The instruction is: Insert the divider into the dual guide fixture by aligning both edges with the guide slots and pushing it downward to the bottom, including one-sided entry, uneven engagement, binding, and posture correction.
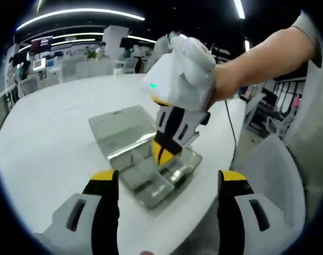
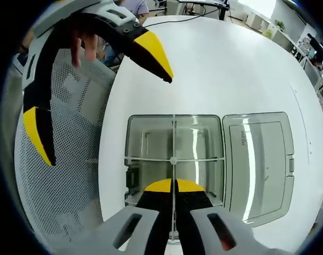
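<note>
Both views are showing the box (image 1: 151, 164) on the table (image 1: 50, 138). I'm clamping my right gripper (image 2: 173, 186) on the divider (image 2: 173, 143), its thin edge clear in the right gripper view. I'm holding my left gripper (image 1: 167, 180) spread apart.

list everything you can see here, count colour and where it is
box: one, clear plastic, open, on the table near its edge
lid: one, clear, hinged open flat beside the box
divider: one long clear strip running down the middle of the box, pinched in the right tongs; a cross strip meets it at mid-box
table: one, white, round
chair: one, white mesh, beside the table
office desks and chairs: several, white, in the background
left tongs: black with yellow tips, open, hovering short of the box
right tongs: black with yellow tips, shut on the divider
arm: one, bare, carrying the right tongs
</note>
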`<state>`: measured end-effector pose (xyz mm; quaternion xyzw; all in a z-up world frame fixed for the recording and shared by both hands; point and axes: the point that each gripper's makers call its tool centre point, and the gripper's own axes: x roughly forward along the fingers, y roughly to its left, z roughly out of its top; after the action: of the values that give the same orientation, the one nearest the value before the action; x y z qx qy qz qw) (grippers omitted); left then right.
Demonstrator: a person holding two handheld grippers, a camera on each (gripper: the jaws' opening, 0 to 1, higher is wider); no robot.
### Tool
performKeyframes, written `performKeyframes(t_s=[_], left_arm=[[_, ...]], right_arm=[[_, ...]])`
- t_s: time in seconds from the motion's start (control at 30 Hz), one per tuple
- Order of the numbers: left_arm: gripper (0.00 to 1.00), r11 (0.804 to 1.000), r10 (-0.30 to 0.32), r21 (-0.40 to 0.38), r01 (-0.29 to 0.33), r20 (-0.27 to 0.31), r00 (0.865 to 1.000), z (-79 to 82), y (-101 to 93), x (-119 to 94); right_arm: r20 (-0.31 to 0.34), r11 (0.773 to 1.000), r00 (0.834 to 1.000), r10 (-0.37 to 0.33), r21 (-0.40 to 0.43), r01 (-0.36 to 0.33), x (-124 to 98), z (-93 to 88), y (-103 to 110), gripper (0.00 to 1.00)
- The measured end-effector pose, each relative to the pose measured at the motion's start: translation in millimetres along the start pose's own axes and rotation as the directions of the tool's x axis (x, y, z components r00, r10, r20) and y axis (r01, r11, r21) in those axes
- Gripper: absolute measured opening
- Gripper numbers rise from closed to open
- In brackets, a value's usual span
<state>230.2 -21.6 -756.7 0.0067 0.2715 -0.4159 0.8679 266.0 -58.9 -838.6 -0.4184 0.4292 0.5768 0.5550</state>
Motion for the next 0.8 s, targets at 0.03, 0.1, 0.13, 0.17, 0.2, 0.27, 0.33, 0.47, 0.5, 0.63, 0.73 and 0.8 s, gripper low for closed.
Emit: performKeyframes(t_s=[0.03, 0.1, 0.13, 0.17, 0.2, 0.27, 0.33, 0.47, 0.5, 0.63, 0.73, 0.8], left_arm=[[0.73, 1.0, -0.002, -0.002, 0.002, 0.0, 1.0, 0.2, -0.4, 0.4], [0.73, 1.0, -0.002, 0.0, 0.002, 0.0, 1.0, 0.5, -1.2, 0.5], [0.73, 1.0, -0.003, 0.0, 0.003, 0.0, 1.0, 0.5, -1.5, 0.5], [0.73, 1.0, -0.003, 0.0, 0.003, 0.0, 1.0, 0.1, -1.6, 0.5], [0.73, 1.0, -0.002, -0.001, 0.002, -0.001, 1.0, -0.4, -1.4, 0.5], [0.73, 1.0, -0.001, -0.002, 0.001, 0.0, 1.0, -0.3, -2.0, 0.0], [0.73, 1.0, -0.002, -0.001, 0.002, -0.001, 1.0, -0.5, -2.5, -0.2], [0.73, 1.0, -0.003, 0.0, 0.003, -0.001, 1.0, -0.5, -3.1, -0.1], [0.73, 1.0, -0.003, 0.0, 0.003, -0.001, 1.0, -0.5, -3.3, 0.0], [0.73, 1.0, -0.004, 0.0, 0.004, -0.003, 1.0, -0.9, -3.9, -0.3], [0.73, 1.0, -0.005, 0.002, 0.005, -0.005, 1.0, -1.7, -3.1, -0.4], [0.73, 1.0, -0.004, 0.005, 0.004, -0.004, 1.0, -1.6, -2.3, -0.9]], right_arm=[[-0.001, 1.0, 1.0, -0.001, 0.0, 0.001, 0.0, -0.1, -0.1, 0.0], [-0.004, 1.0, 1.0, -0.004, -0.004, 0.004, 0.4, -0.7, -0.4, 0.0], [-0.005, 1.0, 1.0, -0.005, -0.006, 0.005, 1.0, -1.2, -1.0, 0.0], [-0.006, 1.0, 1.0, -0.006, -0.008, 0.006, 1.3, -1.6, -1.3, 0.0], [-0.007, 1.0, 1.0, -0.009, -0.009, 0.008, 1.1, -1.6, -0.9, 0.0], [-0.011, 1.0, 1.0, -0.017, -0.021, 0.016, 1.3, -1.8, -0.3, 0.0], [-0.015, 0.999, 1.0, -0.025, -0.028, 0.024, 1.8, -2.2, -0.3, 0.0], [-0.027, 0.998, 0.999, -0.041, -0.049, 0.04, 2.7, -2.9, 0.2, 0.0], [-0.029, 0.997, 0.998, -0.048, -0.06, 0.046, 2.7, -3.1, 0.1, 0.0], [-0.028, 0.997, 0.998, -0.057, -0.057, 0.055, 2.2, -2.7, 0.0, 0.0], [-0.028, 0.997, 0.998, -0.059, -0.059, 0.057, 1.5, -2.1, 0.9, 0.0], [-0.032, 0.997, 0.998, -0.056, -0.056, 0.055, 1.5, -1.8, 1.0, 0.0]])
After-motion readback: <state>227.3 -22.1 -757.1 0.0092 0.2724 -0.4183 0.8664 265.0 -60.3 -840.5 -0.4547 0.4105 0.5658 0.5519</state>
